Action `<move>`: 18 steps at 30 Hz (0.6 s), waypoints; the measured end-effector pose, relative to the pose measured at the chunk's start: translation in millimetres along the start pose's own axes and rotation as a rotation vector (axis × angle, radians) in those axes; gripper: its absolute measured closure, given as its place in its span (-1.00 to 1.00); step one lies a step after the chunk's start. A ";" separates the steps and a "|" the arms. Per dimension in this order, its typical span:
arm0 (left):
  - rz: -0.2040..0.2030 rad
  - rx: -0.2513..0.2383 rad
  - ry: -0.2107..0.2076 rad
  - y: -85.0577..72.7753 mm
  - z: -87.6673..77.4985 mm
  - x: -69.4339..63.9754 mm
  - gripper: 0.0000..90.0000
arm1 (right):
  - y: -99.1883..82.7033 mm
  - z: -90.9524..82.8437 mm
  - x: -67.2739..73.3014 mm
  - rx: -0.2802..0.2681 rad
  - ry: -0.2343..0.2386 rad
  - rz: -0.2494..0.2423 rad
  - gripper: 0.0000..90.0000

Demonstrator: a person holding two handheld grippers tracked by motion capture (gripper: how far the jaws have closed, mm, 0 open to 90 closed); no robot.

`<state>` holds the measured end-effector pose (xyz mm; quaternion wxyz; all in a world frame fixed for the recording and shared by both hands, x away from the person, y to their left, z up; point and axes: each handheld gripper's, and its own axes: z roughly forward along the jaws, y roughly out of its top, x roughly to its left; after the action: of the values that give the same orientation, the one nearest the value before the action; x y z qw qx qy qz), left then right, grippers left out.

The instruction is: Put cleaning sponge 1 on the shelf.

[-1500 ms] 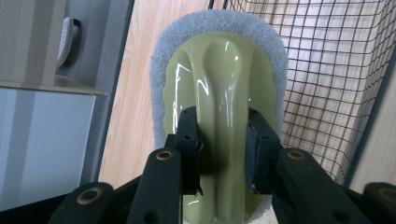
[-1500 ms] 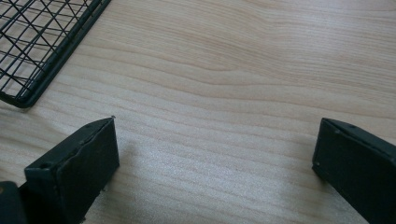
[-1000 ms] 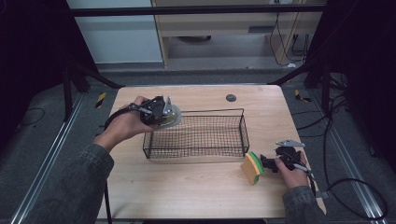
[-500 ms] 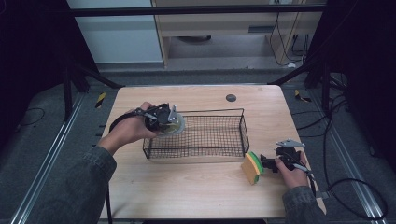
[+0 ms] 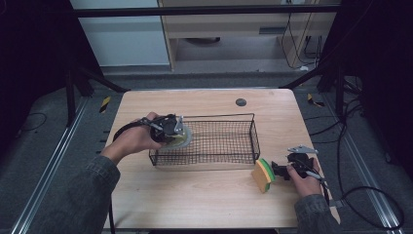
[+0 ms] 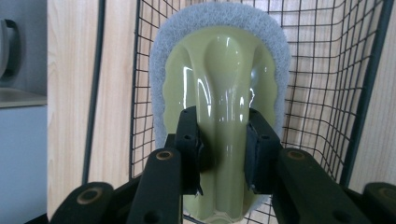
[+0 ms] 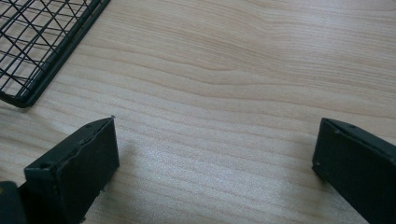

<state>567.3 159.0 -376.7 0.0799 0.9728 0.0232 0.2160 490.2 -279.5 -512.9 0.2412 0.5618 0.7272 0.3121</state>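
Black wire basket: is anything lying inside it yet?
Empty: the black wire basket shows bare mesh; the green-handled scrubber hangs at its left end.

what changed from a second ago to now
The left hand-held gripper, shut on the green scrubber, has come down into the wire basket's left end. The right hand-held gripper, the sponge and the basket stayed put.

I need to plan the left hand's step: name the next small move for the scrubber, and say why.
Probably lower it a little further, then open. The left hand-held gripper is clamped on the handle of the green scrubber with its grey pad, held at the left end of the wire basket, apparently not yet resting on the mesh floor.
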 end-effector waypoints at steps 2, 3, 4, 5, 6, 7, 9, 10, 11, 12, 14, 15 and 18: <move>-0.004 0.009 -0.013 -1.7 2.8 -1.3 0.56 | 0.0 0.0 -0.1 0.000 0.000 -0.001 -0.99; -0.001 0.009 -0.014 -2.4 4.4 -1.4 0.56 | 0.0 0.0 -0.1 0.000 0.000 -0.001 -0.99; -0.004 0.011 -0.016 -3.3 6.1 -1.7 0.56 | 0.0 0.0 0.0 0.001 -0.001 -0.001 -0.99; 0.002 0.015 -0.019 -4.2 8.2 -1.7 0.56 | 0.0 0.0 -0.1 0.001 -0.001 -0.003 -0.99; -0.014 0.016 -0.029 -5.3 10.3 -3.1 0.56 | 0.0 0.0 0.0 0.001 0.000 -0.001 -0.99; -0.016 0.017 -0.032 -5.9 11.7 -3.7 0.56 | -0.1 0.0 -0.1 0.001 -0.001 -0.003 -0.99; -0.015 0.021 -0.038 -7.5 14.6 -3.9 0.56 | 0.0 0.0 -0.1 0.001 -0.001 -0.002 -0.99; -0.019 0.020 -0.041 -8.5 16.5 -4.4 0.56 | 0.0 0.0 -0.1 0.001 -0.001 -0.002 -0.99; -0.023 0.019 -0.045 -9.3 17.8 -4.7 0.56 | -0.1 0.0 -0.1 0.001 -0.001 -0.003 -0.99; -0.024 0.020 -0.047 -9.9 18.8 -4.9 0.56 | 0.0 0.0 -0.1 0.001 -0.002 -0.002 -0.99; -0.030 0.022 -0.054 -11.3 21.5 -5.7 0.56 | 0.0 0.0 -0.1 0.001 -0.001 -0.002 -0.99; -0.027 0.023 -0.055 -11.9 22.7 -5.8 0.56 | 0.0 0.0 0.1 0.000 0.000 0.001 -0.99; -0.035 0.020 -0.067 -12.5 25.7 -6.5 0.56 | -0.1 0.0 0.0 0.001 -0.001 -0.001 -0.99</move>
<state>572.1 167.0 -404.4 0.0748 0.9797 0.0397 0.1819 490.2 -279.6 -512.9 0.2415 0.5617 0.7274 0.3116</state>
